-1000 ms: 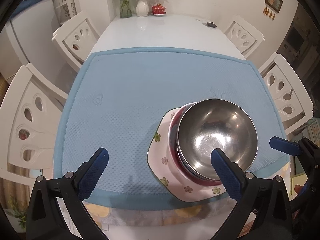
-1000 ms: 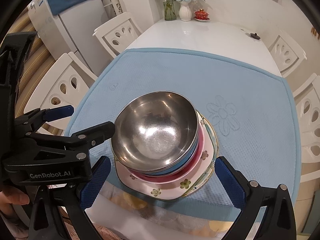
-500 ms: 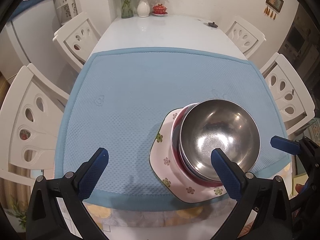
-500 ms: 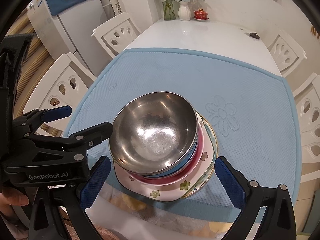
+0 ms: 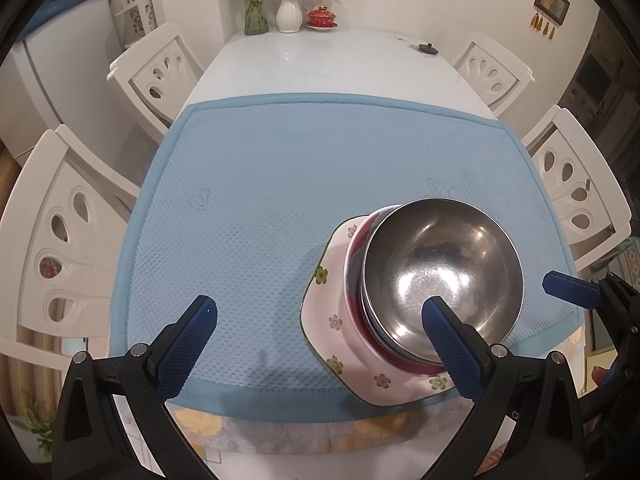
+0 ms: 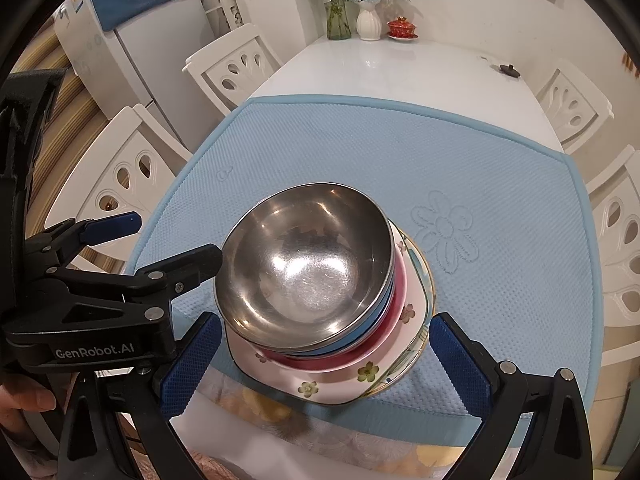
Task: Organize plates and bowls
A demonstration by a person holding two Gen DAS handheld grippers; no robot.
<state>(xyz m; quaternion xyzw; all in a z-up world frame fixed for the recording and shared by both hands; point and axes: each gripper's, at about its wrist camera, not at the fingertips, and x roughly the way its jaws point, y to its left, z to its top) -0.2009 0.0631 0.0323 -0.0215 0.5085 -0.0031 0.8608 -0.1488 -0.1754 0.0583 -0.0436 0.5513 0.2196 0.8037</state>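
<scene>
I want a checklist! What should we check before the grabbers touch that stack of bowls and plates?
1. Left gripper open and empty: ok.
2. Right gripper open and empty, its jaws on either side of the stack's near edge: ok.
3. Steel bowl nested on top of the blue bowl and red bowl: ok, though it leans a little.
4. Flowered plate fully on the blue mat: not ok, its near edge hangs past the mat's border.
5. Steel bowl empty inside: ok.
6. How many plates lie under the bowls: cannot tell.
</scene>
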